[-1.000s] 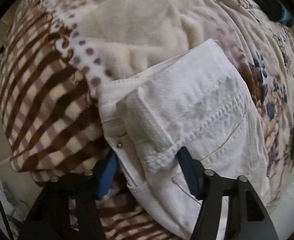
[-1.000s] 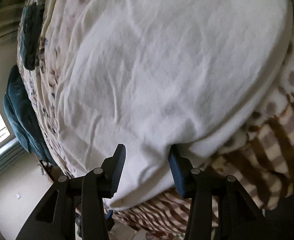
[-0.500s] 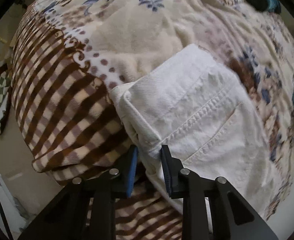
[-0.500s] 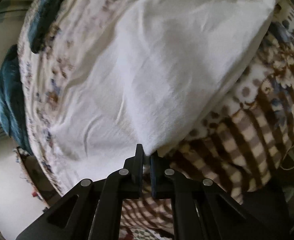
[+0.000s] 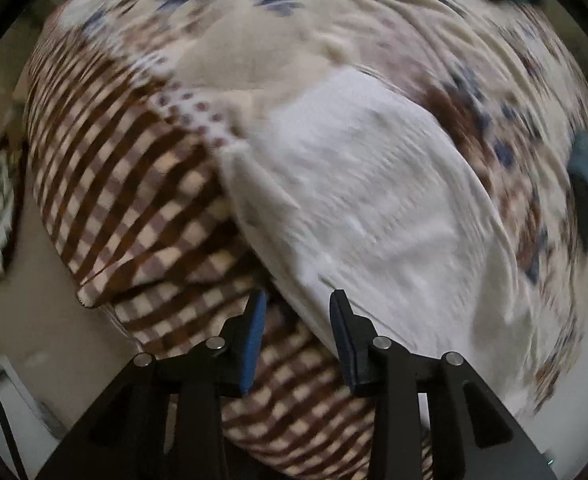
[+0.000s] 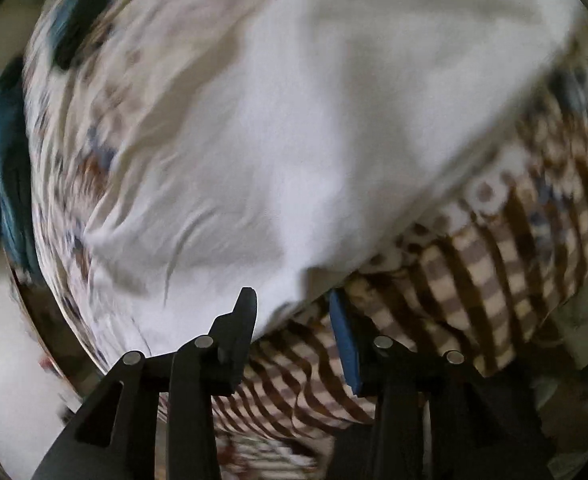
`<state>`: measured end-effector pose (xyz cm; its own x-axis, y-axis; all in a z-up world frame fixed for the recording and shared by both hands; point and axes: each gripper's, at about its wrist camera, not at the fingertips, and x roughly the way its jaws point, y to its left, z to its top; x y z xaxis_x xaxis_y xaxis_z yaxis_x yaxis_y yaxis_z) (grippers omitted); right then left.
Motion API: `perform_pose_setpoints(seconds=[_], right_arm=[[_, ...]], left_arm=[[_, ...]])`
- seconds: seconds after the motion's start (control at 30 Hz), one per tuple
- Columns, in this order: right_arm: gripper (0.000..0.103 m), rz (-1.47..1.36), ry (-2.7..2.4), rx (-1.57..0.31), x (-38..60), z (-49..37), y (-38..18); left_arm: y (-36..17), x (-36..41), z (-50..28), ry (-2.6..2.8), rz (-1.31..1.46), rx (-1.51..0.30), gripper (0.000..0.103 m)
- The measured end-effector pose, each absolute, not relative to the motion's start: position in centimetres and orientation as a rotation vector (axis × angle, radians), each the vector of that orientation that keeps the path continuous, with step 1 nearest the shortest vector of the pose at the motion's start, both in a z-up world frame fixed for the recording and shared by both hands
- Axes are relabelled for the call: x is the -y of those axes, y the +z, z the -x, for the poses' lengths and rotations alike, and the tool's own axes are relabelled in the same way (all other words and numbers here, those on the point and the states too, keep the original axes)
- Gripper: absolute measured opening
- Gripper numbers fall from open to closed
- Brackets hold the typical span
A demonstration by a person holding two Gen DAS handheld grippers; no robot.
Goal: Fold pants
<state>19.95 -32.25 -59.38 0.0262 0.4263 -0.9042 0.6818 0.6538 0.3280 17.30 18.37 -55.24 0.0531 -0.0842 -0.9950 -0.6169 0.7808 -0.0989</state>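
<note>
- White denim pants [image 5: 374, 208] lie on a bed covered by a patterned blanket [image 5: 125, 184], brown check at the near edge and floral farther off; both views are blurred.
- Left gripper [image 5: 298, 320] points down over the near corner of the pants. Its jaws have just been opening; they stand apart, with cloth edge between them but not visibly pinched.
- Right gripper [image 6: 291, 312] hangs over another near corner of the pants [image 6: 314, 120]. Its jaws have likewise just been opening and stand apart, the cloth tip between them, seemingly loose.
- Judged step: letting go of the corners after a pinch, or resetting the hold.
- Next move likely calls for a firmer grip on both corners before carrying the fold across.
</note>
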Motion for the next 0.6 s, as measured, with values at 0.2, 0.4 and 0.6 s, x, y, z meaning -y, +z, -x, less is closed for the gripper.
perform_pose_setpoints(seconds=[0.2,0.4,0.6], right_arm=[[0.07,-0.592,0.167,-1.61,25.5,-32.1,-57.1],[0.07,-0.182,0.586,-1.673,17.7,-43.8,-59.2],[0.041,0.084,0.89,-1.726,13.3,-45.4,-62.3]], left_arm=[[-55.2,-9.8,-24.4,0.188,0.419,-1.504,0.031],[-59.4,-7.1,-30.7,0.024,0.76,-1.689,0.031],[-59.2,-6.4,-31.5,0.062,0.868,-1.745,0.031]])
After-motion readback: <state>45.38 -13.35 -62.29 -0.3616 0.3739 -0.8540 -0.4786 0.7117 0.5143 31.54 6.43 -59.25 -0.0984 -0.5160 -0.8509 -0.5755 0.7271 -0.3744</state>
